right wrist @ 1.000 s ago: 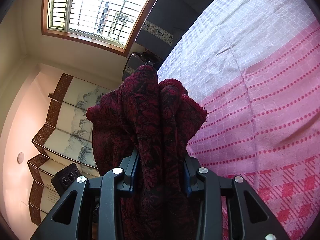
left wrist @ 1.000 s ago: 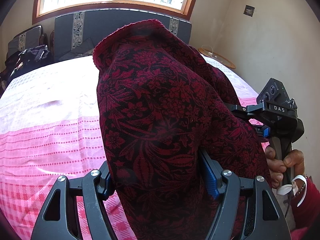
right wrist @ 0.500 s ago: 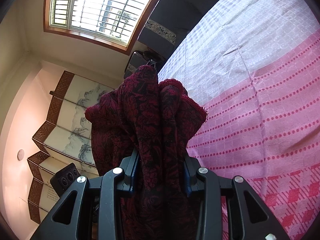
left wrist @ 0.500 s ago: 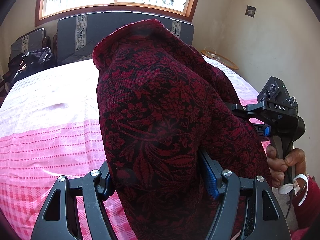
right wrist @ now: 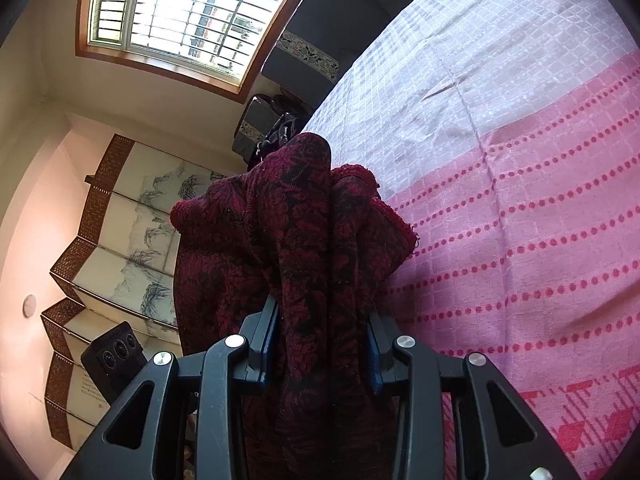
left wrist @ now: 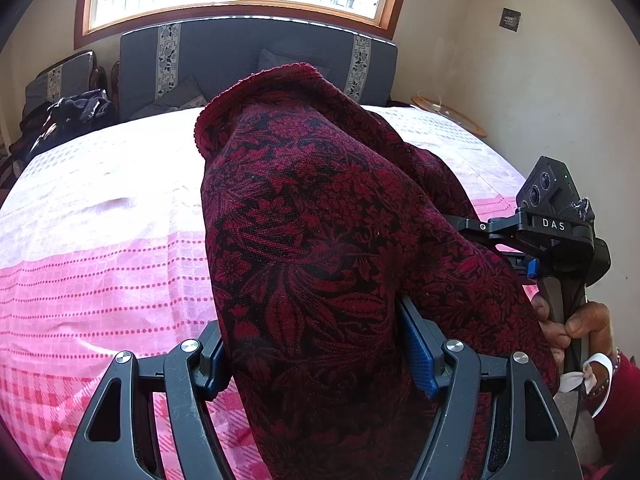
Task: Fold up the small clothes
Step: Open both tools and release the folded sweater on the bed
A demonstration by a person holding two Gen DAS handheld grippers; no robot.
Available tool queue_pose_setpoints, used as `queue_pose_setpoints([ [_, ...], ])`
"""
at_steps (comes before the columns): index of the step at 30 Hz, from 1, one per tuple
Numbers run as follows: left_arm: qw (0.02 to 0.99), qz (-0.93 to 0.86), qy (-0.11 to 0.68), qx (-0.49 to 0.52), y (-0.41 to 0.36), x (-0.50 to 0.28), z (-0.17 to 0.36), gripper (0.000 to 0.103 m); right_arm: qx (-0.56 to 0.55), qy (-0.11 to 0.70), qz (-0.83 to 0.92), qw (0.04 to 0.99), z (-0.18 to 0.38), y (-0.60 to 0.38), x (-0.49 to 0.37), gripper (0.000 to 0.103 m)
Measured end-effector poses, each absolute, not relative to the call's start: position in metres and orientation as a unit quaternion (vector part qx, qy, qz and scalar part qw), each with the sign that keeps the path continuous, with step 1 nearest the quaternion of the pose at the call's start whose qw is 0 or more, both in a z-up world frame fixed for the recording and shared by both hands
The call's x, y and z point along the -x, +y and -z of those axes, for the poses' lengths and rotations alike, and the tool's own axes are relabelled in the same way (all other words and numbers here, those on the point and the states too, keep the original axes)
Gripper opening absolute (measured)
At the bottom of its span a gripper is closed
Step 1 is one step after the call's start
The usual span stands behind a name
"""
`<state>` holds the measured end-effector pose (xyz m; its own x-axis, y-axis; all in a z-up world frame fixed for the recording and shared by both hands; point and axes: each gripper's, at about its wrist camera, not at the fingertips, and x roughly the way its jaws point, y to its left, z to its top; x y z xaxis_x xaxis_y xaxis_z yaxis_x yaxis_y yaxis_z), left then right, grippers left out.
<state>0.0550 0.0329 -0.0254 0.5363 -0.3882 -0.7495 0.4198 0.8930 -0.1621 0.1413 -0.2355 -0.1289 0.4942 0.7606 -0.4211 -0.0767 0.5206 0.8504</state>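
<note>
I am holding the left tongs (left wrist: pixel 316 360) tilted downward, their black arms spread fairly wide and both blue pads pressing on a thick bunch of the dark red floral woven cloth (left wrist: pixel 320 240). I am keeping the right tongs (right wrist: pixel 322 344) narrower, their pads clamping a gathered fold of the same cloth. In the left view my right hand (left wrist: pixel 568 328) is wrapping its fingers around the black handle of the right tongs, with a red sleeve (left wrist: pixel 618 412) at the wrist.
</note>
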Motion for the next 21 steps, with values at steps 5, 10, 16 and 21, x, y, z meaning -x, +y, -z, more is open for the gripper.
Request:
queue_pose_setpoints([
  [5, 0.879, 0.226, 0.42, -0.014, 0.035, -0.055, 0.032, 0.072, -0.388, 0.423, -0.269, 0.773, 0.129, -0.231, -0.141, 0.033],
  [10, 0.888, 0.213, 0.409, -0.015, 0.039, -0.051, 0.036, 0.079, -0.34, 0.421, -0.257, 0.801, 0.12, -0.222, -0.137, 0.034],
  [16, 0.917, 0.156, 0.361, -0.063, 0.033, -0.035, 0.034, 0.098, -0.262, 0.405, -0.22, 0.848, 0.103, -0.207, -0.124, 0.046],
  [21, 0.936, 0.105, 0.32, -0.107, 0.026, -0.021, 0.03, 0.103, -0.216, 0.364, -0.182, 0.887, 0.077, -0.202, -0.098, 0.048],
])
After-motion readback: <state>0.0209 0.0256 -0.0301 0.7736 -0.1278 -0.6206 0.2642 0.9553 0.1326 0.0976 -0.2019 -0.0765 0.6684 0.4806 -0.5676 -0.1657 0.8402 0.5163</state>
